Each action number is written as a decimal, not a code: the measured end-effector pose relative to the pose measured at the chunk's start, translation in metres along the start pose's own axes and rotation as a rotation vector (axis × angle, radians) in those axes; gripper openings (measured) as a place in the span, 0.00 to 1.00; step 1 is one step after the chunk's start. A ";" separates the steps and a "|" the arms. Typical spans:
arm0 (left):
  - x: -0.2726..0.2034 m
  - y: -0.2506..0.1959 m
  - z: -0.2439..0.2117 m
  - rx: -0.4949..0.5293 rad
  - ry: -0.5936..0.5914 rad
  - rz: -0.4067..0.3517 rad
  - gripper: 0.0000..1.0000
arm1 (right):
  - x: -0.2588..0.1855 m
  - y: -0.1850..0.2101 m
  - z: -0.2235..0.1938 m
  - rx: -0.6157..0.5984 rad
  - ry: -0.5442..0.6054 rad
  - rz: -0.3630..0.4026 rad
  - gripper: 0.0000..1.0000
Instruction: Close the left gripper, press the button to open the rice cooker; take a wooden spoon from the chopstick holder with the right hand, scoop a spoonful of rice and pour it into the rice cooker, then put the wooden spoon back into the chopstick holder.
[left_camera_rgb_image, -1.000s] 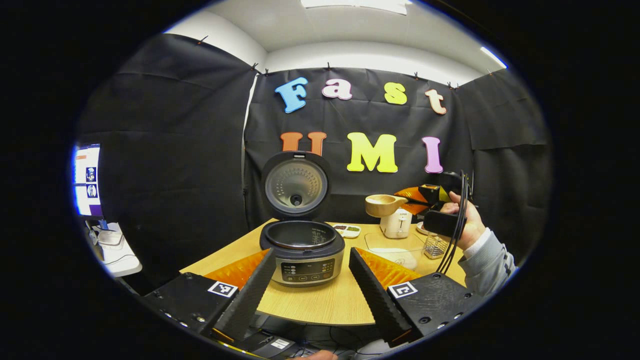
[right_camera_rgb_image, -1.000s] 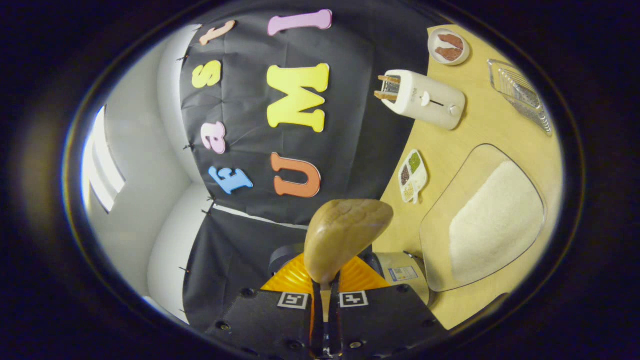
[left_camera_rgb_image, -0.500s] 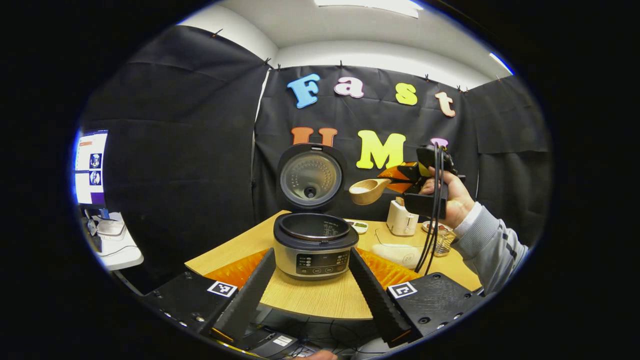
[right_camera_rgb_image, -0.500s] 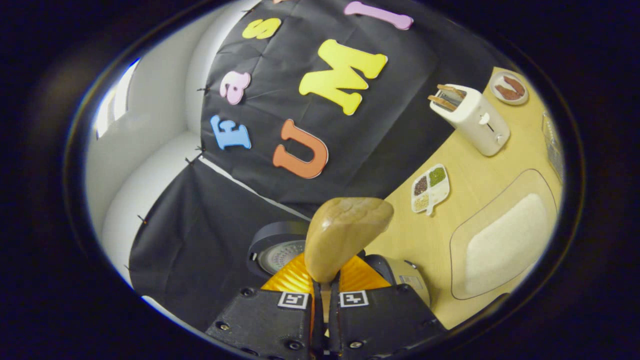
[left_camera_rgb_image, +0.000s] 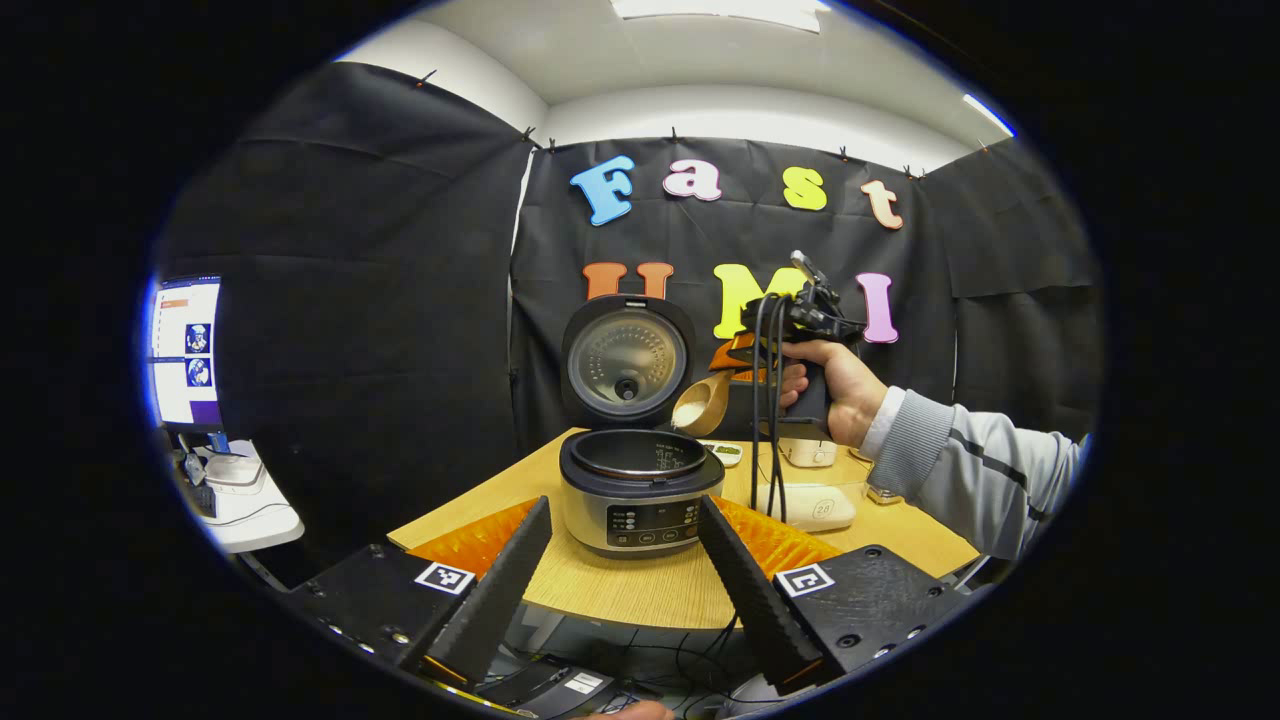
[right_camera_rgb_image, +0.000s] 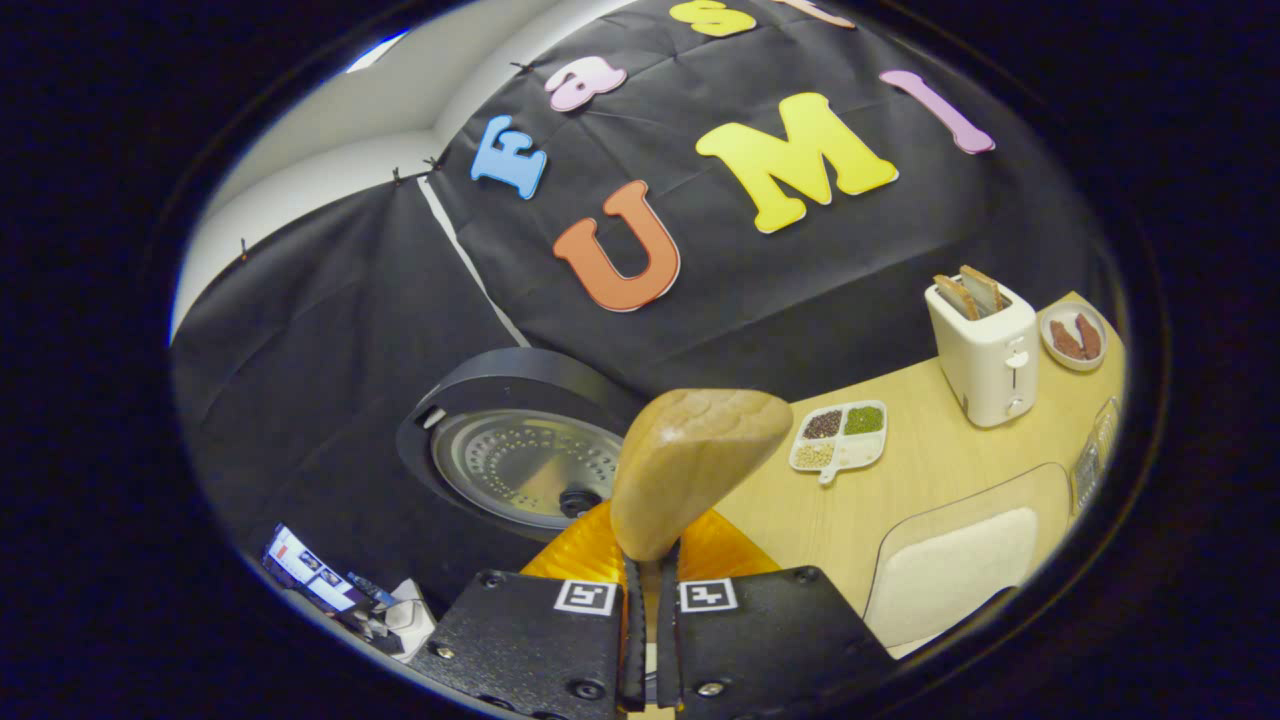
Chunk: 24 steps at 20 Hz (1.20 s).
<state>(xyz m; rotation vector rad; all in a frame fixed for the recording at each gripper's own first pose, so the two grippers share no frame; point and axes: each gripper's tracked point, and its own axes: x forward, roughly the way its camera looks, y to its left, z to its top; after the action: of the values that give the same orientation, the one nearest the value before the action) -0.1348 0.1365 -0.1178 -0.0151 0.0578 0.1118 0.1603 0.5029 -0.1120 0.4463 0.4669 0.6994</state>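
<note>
Wooden spoon (right_camera_rgb_image: 690, 465) clamped in right claw (right_camera_rgb_image: 648, 640), tipped over rice cooker (left_camera_rgb_image: 640, 490)

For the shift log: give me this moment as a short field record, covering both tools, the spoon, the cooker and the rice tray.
left tool: open, empty, aimed at the cooker from the table's near edge
right tool: shut on the wooden spoon
wooden spoon: tipped bowl-down over the cooker's right rim, rice at its lip
rice cooker: lid up, inner pot exposed
rice tray: clear, holds white rice, right of cooker
stage: pouring
</note>
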 end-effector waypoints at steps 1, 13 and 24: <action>0.000 0.003 -0.002 0.002 0.005 0.008 0.94 | 0.003 0.001 -0.002 -0.016 0.000 -0.006 0.10; 0.001 0.003 -0.010 -0.013 0.024 0.003 0.94 | 0.011 0.009 -0.012 -0.339 -0.012 -0.069 0.10; 0.001 -0.004 -0.012 -0.013 0.039 -0.009 0.94 | 0.000 0.060 -0.031 -0.741 -0.058 -0.090 0.10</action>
<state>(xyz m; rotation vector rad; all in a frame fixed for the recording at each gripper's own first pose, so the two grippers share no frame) -0.1343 0.1326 -0.1300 -0.0309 0.0956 0.1026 0.1126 0.5509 -0.1052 -0.2508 0.1469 0.7166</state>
